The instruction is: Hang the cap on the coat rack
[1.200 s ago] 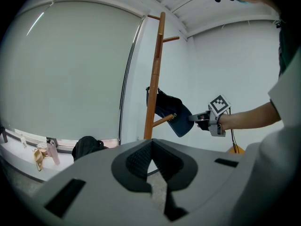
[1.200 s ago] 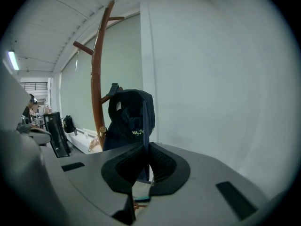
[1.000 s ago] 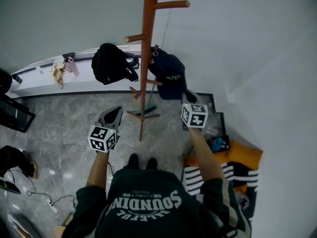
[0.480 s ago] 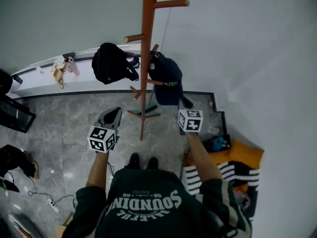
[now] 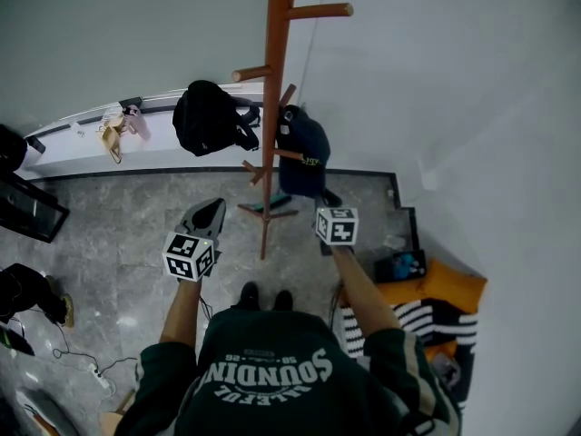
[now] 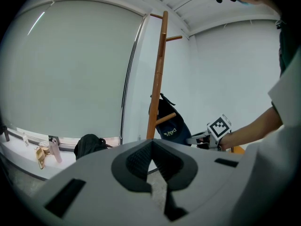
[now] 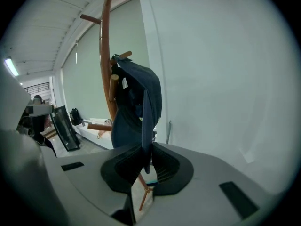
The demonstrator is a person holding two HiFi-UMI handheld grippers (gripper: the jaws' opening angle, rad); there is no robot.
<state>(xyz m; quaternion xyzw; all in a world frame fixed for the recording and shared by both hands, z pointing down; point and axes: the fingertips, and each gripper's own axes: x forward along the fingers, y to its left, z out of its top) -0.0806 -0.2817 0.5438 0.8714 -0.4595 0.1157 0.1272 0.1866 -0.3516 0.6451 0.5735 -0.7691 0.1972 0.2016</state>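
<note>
Your right gripper (image 7: 143, 161) is opening on the stiff brim of the light, soft navy cap (image 7: 136, 98), at 3 o'clock of the coat rack (image 5: 272, 89). Left gripper (image 5: 209, 209) is closed, empty.

Hung up: a dark navy fabric baseball cap (image 5: 302, 148) with pale lettering on its side dangles from a short peg (image 5: 287, 153) on the right of a tall reddish-brown wooden coat rack (image 5: 270, 98). It rests against the upright pole about halfway up, far of centre, crown uppermost and brim drooping toward the near side.
</note>
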